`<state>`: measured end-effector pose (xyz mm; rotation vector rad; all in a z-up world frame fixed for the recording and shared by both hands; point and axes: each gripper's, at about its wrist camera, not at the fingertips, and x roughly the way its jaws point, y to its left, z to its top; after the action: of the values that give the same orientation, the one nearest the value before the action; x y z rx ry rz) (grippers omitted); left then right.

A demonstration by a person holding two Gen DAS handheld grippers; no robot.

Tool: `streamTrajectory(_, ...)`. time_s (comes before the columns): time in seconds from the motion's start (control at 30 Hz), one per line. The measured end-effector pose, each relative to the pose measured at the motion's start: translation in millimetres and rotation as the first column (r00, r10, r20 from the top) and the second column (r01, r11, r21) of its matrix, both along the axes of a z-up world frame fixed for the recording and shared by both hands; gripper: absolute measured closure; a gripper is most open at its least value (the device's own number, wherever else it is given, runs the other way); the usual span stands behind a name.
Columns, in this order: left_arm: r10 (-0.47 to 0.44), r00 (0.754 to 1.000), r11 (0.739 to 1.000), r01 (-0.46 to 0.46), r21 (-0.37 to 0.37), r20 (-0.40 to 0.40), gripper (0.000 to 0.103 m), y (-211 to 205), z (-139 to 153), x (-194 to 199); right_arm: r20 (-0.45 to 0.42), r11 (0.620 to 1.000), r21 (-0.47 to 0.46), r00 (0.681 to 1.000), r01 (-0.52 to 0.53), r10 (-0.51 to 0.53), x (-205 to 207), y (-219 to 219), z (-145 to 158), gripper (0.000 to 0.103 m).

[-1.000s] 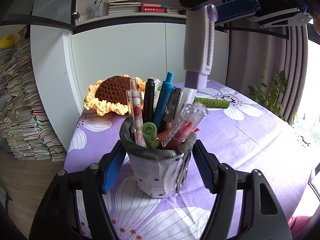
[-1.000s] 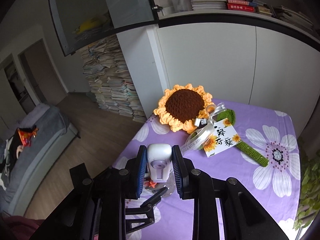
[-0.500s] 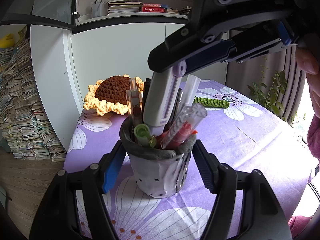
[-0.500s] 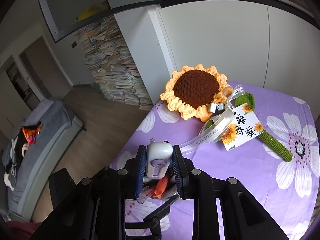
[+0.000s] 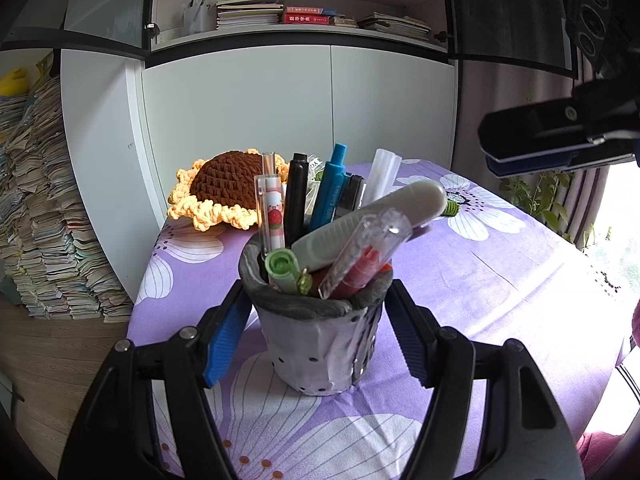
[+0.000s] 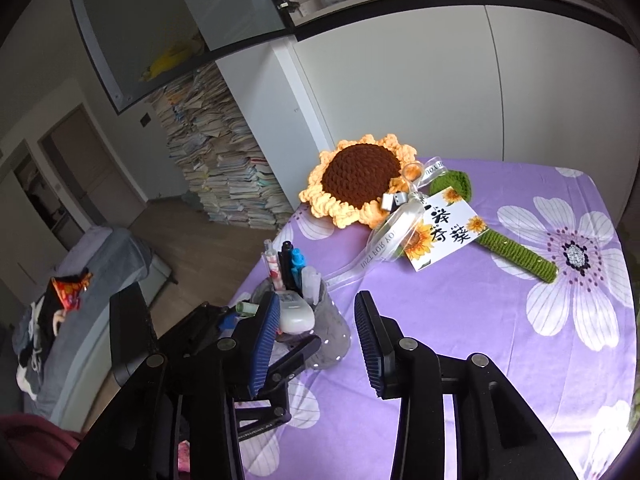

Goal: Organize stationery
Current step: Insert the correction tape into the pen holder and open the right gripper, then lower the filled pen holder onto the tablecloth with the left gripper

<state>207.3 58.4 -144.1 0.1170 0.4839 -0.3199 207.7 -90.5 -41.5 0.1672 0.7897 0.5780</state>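
A grey spotted pen holder (image 5: 308, 344) stands on the purple flowered tablecloth (image 5: 480, 280), full of several pens and markers. My left gripper (image 5: 316, 320) is shut on its sides. A white cutter-like tool (image 5: 372, 216) leans to the right inside the holder, touched by no finger. My right gripper (image 6: 320, 320) hangs above and to the right of the holder; its jaws are opening, with nothing pressed between them. Its fingers (image 5: 552, 136) show at the top right of the left wrist view. From the right wrist view the white tool (image 6: 294, 316) sits just beyond the left pad.
A crocheted sunflower (image 6: 360, 176) with a green stem (image 6: 516, 248), a ribbon and a printed card (image 6: 440, 232) lies at the back of the table. The table's left edge drops to a wooden floor with book stacks (image 5: 44, 240). White cabinets stand behind.
The right gripper brought the white tool down into the holder, let go of it and pulled away to the upper right. The tool now leans in the holder. The left gripper kept still.
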Motion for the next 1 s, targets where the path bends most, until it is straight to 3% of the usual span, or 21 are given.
streamTrajectory(0.13, 0.000, 1.000, 1.000, 0.000, 0.000, 0.000, 0.035, 0.2, 0.0, 0.1, -0.007, 0.997, -0.029, 0.997, 0.077, -0.077, -13.3, -21.7, -24.8, 0.055)
streamTrajectory(0.3, 0.004, 0.999, 1.000, -0.003, 0.015, -0.044, 0.034, -2.8, -3.6, 6.3, -0.095, 0.984, -0.084, 0.981, 0.160, -0.168, -16.1, -42.8, -52.1, 0.055)
streamTrajectory(0.53, 0.059, 0.998, 0.994, -0.056, 0.089, -0.031, 0.033, -14.3, -4.5, 4.7, -0.124, 0.984, -0.037, 0.976, 0.174, -0.178, -21.2, -54.3, -52.4, 0.055)
streamTrajectory(0.67, 0.106, 0.991, 0.992, -0.100, 0.077, -0.080, 0.033, -15.8, 0.2, 14.9, -0.129, 0.984, -0.043, 0.976, 0.172, -0.176, -21.9, -50.1, -56.5, 0.054)
streamTrajectory(0.9, 0.181, 0.975, 0.982, -0.174, 0.068, -0.125, 0.033, -23.6, 3.4, 25.6, -0.014, 0.951, -0.192, 0.968, 0.242, -0.250, -28.6, -39.4, -56.6, 0.054)
streamTrajectory(1.0, 0.201, 0.971, 0.978, -0.193, 0.075, -0.128, 0.033, -27.7, 3.3, 27.9, 0.022, 0.947, -0.208, 0.969, 0.244, -0.245, -31.6, -40.8, -53.3, 0.054)
